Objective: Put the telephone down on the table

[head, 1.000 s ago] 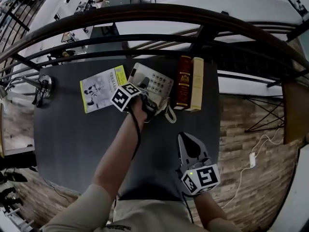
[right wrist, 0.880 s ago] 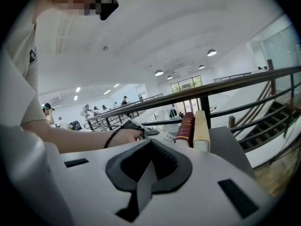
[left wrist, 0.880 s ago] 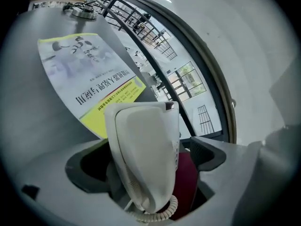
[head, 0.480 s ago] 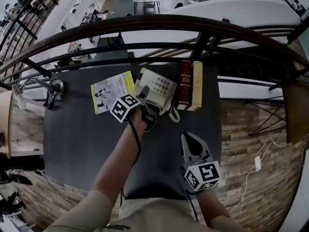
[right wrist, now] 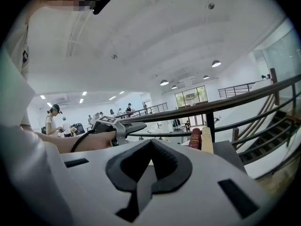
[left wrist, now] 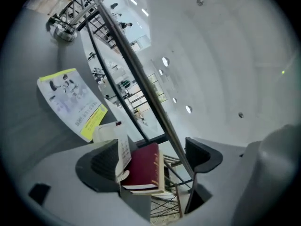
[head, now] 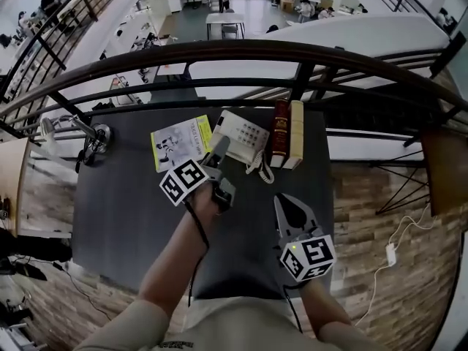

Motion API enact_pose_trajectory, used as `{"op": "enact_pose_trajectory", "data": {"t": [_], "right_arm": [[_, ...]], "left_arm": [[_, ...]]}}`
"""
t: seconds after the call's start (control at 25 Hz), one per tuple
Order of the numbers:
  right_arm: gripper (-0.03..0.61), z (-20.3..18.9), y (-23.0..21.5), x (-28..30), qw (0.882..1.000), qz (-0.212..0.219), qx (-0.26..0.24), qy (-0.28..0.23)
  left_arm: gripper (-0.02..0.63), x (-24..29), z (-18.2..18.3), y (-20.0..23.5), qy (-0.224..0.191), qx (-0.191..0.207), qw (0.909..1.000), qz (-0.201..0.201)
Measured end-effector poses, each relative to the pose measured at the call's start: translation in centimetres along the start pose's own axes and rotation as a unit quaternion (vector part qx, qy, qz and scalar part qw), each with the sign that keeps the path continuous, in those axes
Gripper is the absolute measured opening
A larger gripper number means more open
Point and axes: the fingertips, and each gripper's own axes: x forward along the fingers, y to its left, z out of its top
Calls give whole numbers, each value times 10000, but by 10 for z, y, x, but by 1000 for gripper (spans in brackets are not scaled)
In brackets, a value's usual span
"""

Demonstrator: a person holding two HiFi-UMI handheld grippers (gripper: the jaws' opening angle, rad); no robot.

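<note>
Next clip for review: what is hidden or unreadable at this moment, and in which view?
- Telephone, near-left part: head view, covered by the left gripper, whose open, empty jaws have just been closing slightly; left gripper view hides most of it behind a jaw pad.
- Booklet print and books' spine titles: too small, head view.
- Table in the right gripper view: hidden behind the shut right gripper's own body.
</note>
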Motion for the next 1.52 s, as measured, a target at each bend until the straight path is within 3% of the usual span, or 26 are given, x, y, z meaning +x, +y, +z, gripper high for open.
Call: {"op": "enact_pose_trajectory", "data": {"t": [0.16,0.24,0.28,0.44,0.52,0.64,0.76,0.96,1.08,1.16,1.24,1.4,1.52], "right_arm": [[2,14,15,-11,9999,67,-75,-134],[2,22,23,-18,9996,105,-158,-227],[2,26,27,-22,9994,113,-200,-273],[2,46,42,-37,9978,93,-437,-498],[2,63,58,-46,9952,173,-683,-673],[2,90,87,-64,9903,438,-898,-970],[2,112,108,-80,9842,576,-1021,-1328],[2,125,113,-98,9803,486,-1028,-1613],[2,121,114,-102,9814,449,-995,-1582],[2,112,115,-102,9828,421,-1035,-1467],[2,99,116,-101,9845,397,-1085,-1317],[2,71,111,-99,9871,284,-1140,-1086],[2,44,105,-94,9903,194,-1123,-798]], "left_arm": [[380,-39,23,-53,-425,581,9960,-527],[195,-62,32,-76,-623,975,9911,-662],[162,-73,35,-86,-698,1197,9878,-710],[159,-115,38,-124,-849,2072,9684,-1098],[158,-137,36,-145,-963,2632,9515,-1270],[158,-175,26,-172,-1170,3503,9166,-1531],[156,-211,13,-188,-1318,4051,8867,-1795],[158,-243,-7,-189,-1322,5012,8453,-1297],[145,-256,-21,-188,-1216,5121,8395,-1348],[58,-262,-29,-180,-1146,5130,8415,-1246],[52,-265,-39,-169,-986,5165,8435,-1095],[51,-268,-67,-143,-623,5379,8359,-902],[43,-269,-79,-122,-393,5265,8458,-771]]}}
